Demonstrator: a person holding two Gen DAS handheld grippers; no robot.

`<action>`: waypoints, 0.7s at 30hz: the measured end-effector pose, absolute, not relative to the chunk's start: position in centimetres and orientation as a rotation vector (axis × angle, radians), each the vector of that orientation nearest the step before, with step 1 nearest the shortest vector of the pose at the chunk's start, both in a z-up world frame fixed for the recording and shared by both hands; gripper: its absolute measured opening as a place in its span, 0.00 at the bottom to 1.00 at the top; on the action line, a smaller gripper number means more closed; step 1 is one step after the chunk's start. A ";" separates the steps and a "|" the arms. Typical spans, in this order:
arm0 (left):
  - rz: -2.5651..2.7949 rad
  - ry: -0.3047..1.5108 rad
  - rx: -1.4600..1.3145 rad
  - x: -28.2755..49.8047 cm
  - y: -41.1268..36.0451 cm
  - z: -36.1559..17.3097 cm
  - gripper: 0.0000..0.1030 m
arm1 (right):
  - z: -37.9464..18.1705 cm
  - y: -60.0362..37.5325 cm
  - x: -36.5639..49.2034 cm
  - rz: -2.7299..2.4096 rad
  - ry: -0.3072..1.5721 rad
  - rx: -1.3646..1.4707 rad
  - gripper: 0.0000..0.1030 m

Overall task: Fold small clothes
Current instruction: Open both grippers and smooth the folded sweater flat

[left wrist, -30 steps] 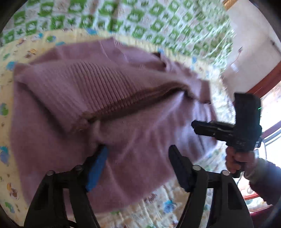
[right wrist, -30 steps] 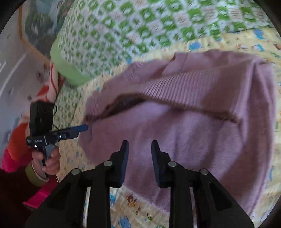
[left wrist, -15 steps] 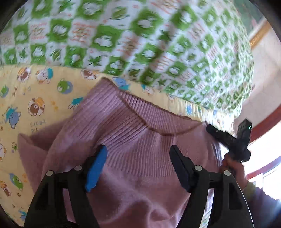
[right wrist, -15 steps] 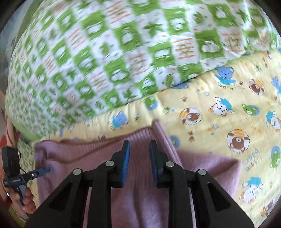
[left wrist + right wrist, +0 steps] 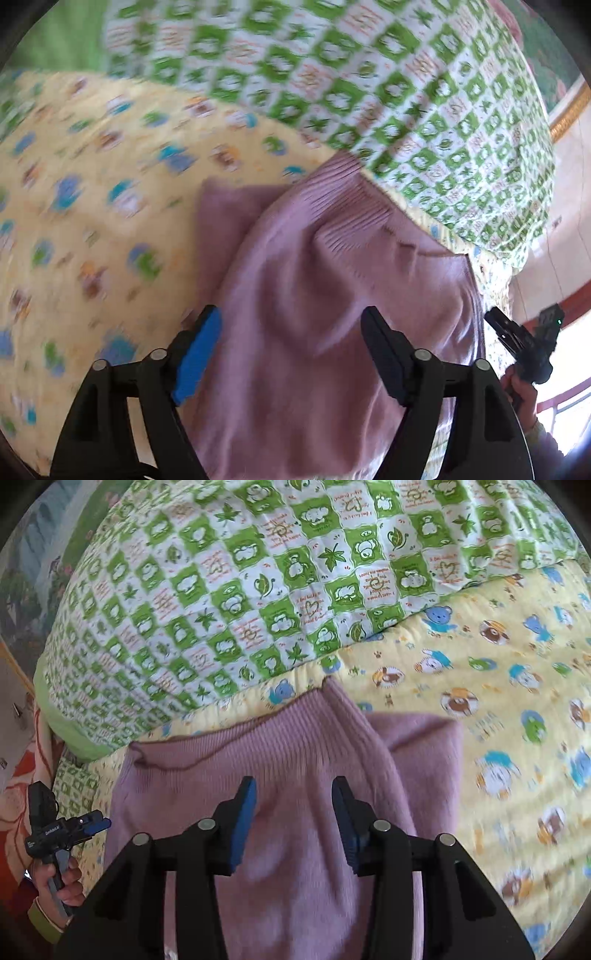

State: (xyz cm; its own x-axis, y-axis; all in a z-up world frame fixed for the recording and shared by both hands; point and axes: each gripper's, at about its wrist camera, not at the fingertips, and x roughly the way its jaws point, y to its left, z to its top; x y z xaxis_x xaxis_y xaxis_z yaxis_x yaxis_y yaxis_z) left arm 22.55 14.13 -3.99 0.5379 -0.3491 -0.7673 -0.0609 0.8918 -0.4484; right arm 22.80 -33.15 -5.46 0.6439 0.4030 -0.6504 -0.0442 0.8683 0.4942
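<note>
A mauve knitted sweater (image 5: 295, 746) lies folded on the yellow cartoon blanket (image 5: 498, 683), its ribbed hem at the far side by the checked quilt. My right gripper (image 5: 293, 805) hovers over the sweater with its jaws opening and nothing clamped between the blue pads. The left gripper (image 5: 291, 332) is over the same sweater (image 5: 332, 295), its jaws wide and still opening, with no cloth pinched. Each gripper shows in the other's view: the right gripper (image 5: 517, 339) at the sweater's right edge, the left gripper (image 5: 85, 823) at its left edge, both in a person's hand.
A puffy green-and-white checked quilt (image 5: 258, 572) bulges along the far side, right behind the sweater's hem. The same quilt (image 5: 406, 92) fills the top of the left wrist view. Yellow blanket (image 5: 92, 184) stretches out to the left; an orange patterned cloth (image 5: 22, 775) lies past the bed's left edge.
The ribbed hem, across the sweater's middle a second ago, now lies at the far edge by the quilt. The right jaws have spread apart. The left view has swung and blurred.
</note>
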 end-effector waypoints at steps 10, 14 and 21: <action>-0.061 1.056 -0.556 16.3 15.5 -7.3 0.78 | -4.6 -28.2 20.0 0.472 0.884 0.420 0.43; -0.130 1.016 -0.500 17.9 13.8 -4.9 0.78 | -4.7 -22.3 19.9 0.657 0.914 0.333 0.43; -0.342 1.039 -0.388 21.7 8.4 -3.4 0.78 | -6.5 -16.5 22.6 0.852 0.998 0.318 0.43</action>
